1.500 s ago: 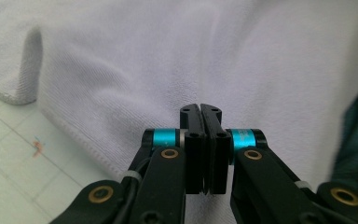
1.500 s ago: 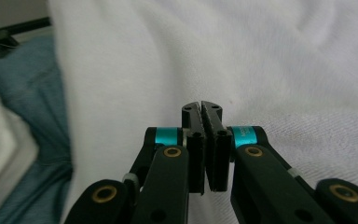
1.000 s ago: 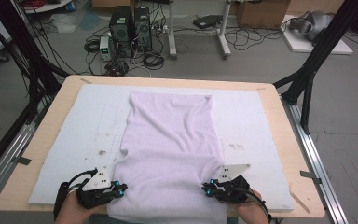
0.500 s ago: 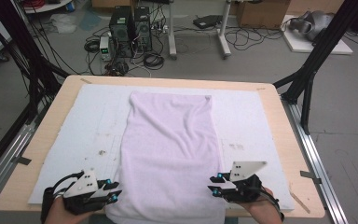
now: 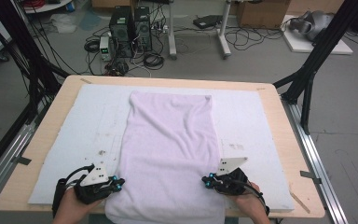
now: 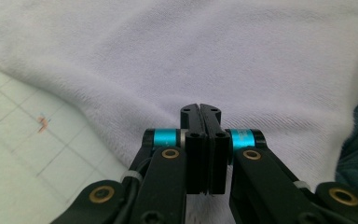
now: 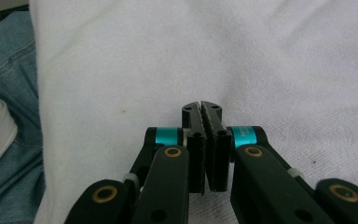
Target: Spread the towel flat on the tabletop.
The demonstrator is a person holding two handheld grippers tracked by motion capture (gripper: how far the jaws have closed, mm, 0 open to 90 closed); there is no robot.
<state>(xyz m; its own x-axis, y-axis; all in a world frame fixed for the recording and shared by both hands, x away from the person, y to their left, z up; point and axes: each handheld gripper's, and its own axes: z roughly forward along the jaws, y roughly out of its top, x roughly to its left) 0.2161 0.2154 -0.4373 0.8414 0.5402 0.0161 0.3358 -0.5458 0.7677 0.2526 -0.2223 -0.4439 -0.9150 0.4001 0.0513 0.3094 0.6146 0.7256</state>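
Your wooden table (image 5: 303, 154) takes up the middle and lower part of the high view, and one white foam mat (image 5: 65, 135) covers most of its top. One pale lilac towel (image 5: 170, 154) lies lengthwise down the centre of that mat, its far edge in the upper middle of the frame and its near end hanging past the table edge at the bottom centre. It lies flat, with soft creases near your side.

You hold two grippers, one at each near corner of the towel. Your left gripper (image 5: 114, 183) sits at the lower left of the high view, its tips at the towel's left edge. In the left gripper view its tips (image 6: 200, 112) are pressed together, having just been closing, and they lie on the towel; you cannot tell whether any cloth is caught between them. Your right gripper (image 5: 209, 181) sits at the lower right, its tips at the towel's right edge. In the right gripper view its toothed jaws (image 7: 201, 111) have also just been closing and now meet over the towel, with no fold visibly pinched.

On the mat, a few small dark specks (image 5: 103, 152) show left of the towel.

Beyond the table, upper centre, two black computer towers (image 5: 130, 24) stand on the floor among cables.
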